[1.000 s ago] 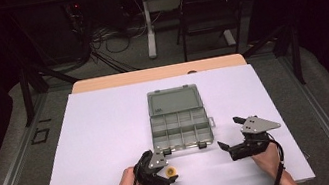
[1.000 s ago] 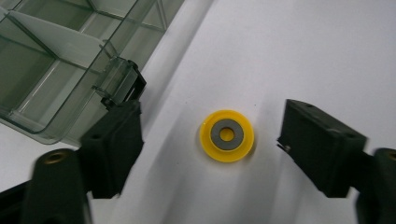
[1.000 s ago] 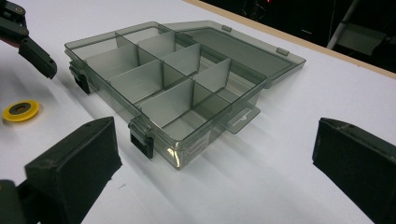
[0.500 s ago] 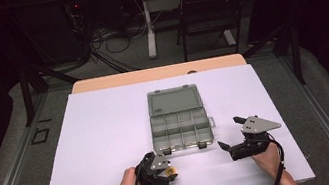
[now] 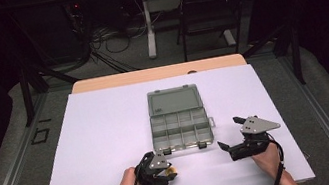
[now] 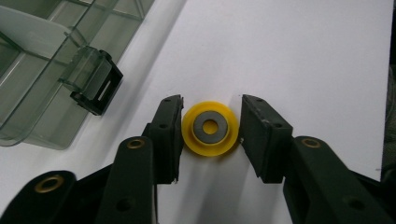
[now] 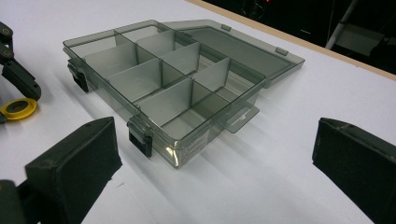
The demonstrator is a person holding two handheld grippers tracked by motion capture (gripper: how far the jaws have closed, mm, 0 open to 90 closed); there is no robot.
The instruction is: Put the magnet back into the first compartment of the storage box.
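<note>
**Inspector:** Step in hand, as I judge it, is the pick-up of the yellow disc [image 6: 210, 129], a small wheel-like piece with a grey ring at its centre. It lies flat on the white table [image 5: 103, 133], just in front of the open compartment box [image 5: 180, 129] and near its black latch [image 6: 96, 88].

**Clerk:** And the left gripper [image 6: 211, 128]?

**Inspector:** Its jaws have just been closing, with the disc between them. In the left gripper view the left-hand pad sits against the disc's rim, and the other pad meets the rim at its lower corner (a sliver of white shows higher up that side). I read that as first contact, not a firm clamp, and the disc is not lifted.

**Clerk:** The right gripper [image 5: 235, 137]?

**Inspector:** Jaws wide apart, nothing between them. It rests on the table to the right of the box, pointed at the box's near corner, as the right gripper view shows. The yellow disc shows at the left edge of that view too.

**Clerk:** Condition of the box?

**Inspector:** Lid [image 7: 243, 44] laid back flat, dividers upright, every compartment I can see bare.

**Clerk:** What does the next move call for?

**Inspector:** In my judgement, a slightly firmer squeeze so both pads bear squarely on the rim, then a straight lift. The disc is thin and round; a skewed grip could let it pivot or slip out. After that, a short carry over the near wall into a compartment.
</note>
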